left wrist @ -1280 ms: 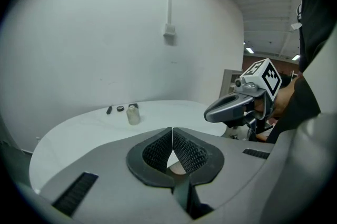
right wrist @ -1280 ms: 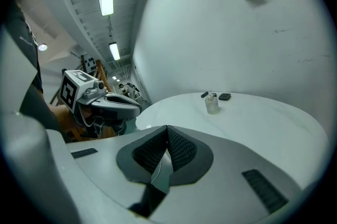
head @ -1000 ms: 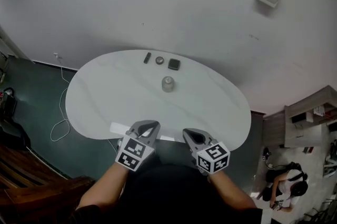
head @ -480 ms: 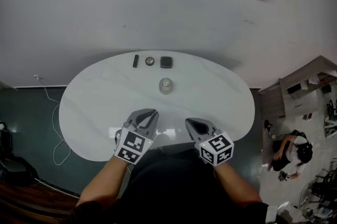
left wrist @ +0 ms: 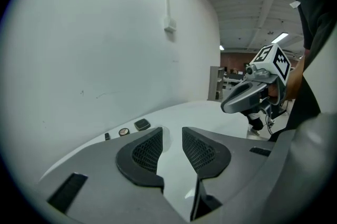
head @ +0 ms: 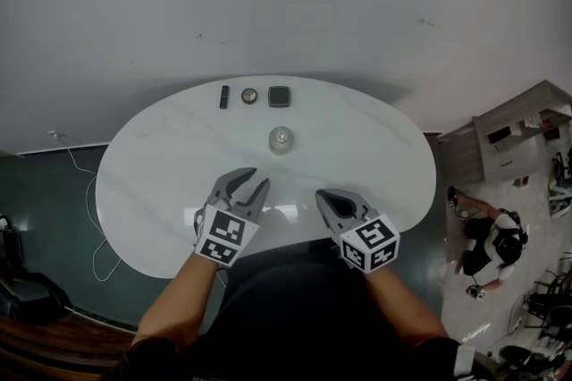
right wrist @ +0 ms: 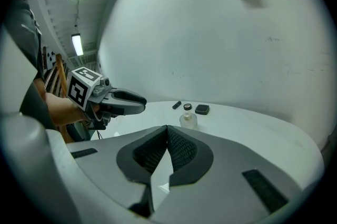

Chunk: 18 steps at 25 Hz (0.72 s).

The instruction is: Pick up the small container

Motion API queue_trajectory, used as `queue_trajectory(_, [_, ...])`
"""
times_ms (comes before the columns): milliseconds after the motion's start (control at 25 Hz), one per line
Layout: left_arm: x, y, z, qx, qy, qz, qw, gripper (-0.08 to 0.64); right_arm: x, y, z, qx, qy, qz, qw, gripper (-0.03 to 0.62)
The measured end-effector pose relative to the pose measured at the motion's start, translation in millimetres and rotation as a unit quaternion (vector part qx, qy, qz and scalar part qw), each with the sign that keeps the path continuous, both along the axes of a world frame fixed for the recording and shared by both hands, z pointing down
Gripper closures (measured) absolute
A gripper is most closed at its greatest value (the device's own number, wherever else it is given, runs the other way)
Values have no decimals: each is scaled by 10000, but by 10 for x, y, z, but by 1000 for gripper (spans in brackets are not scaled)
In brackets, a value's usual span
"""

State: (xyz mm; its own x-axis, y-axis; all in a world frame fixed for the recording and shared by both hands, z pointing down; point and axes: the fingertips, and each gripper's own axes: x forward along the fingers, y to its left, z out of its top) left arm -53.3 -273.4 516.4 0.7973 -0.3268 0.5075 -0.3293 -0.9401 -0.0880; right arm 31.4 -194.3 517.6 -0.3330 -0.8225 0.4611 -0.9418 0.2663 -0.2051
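Looking along my left gripper, I see its mesh-textured pads parted, having just been opening, with only bare table between them. My right gripper has its pads pressed together on nothing. Its view shows the small container plainly, a clear, squat, rounded jar standing mid-table ahead of both grippers. The left gripper view barely shows it past a jaw. Only the head view shows the glossy white table as an oval, with a row of three small items at its far edge.

small container: on table, centre | three items: behind it, far edge
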Motion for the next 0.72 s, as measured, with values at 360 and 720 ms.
queue_trajectory(360, [246, -365, 550, -66, -660, -124, 9977, 334, 163, -257, 81, -150, -5, -323, 9994, 597])
queue_trajectory(720, [530, -633, 1127, -374, -1111, -105, 9931, 259, 393, -445, 127, -185, -190, -365, 9990, 597])
